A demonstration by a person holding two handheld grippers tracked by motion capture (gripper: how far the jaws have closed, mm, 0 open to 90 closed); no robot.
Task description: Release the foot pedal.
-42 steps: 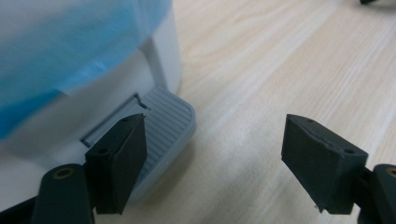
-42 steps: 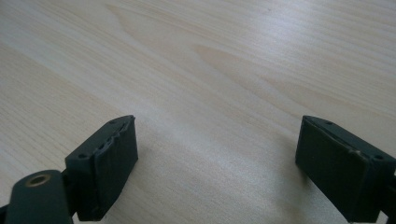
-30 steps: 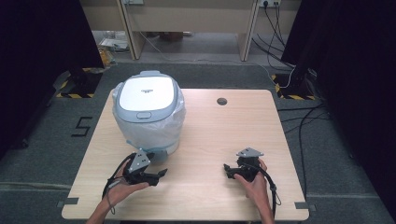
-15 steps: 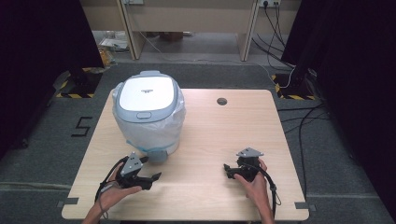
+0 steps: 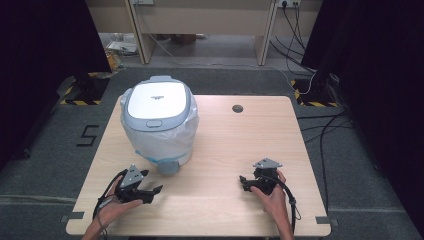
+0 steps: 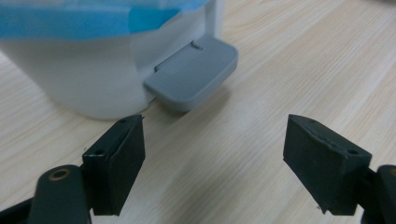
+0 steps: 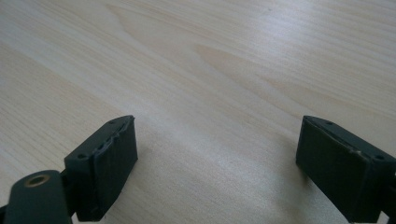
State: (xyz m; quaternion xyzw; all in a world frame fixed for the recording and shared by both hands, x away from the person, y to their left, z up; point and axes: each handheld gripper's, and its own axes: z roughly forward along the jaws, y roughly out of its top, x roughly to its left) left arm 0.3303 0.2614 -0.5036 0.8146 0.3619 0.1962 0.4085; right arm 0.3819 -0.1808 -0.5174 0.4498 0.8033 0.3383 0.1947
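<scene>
A white pedal bin with a grey lid and a clear liner stands on the left half of the wooden table. Its grey foot pedal juts out at the front. In the left gripper view the pedal lies just ahead of the open jaws of my left gripper, apart from them. From above, my left gripper rests low near the front left of the table, held in a hand. My right gripper sits at the front right, open over bare wood, nothing between its jaws.
A round cable hole sits near the table's far edge. Blue tape wraps the bin's liner. Cables and desk legs stand on the floor beyond the table. The table's middle and right are bare wood.
My left gripper has slid left and toward the table's front edge, away from the bin, and sunk a little. The right gripper has stayed put.
</scene>
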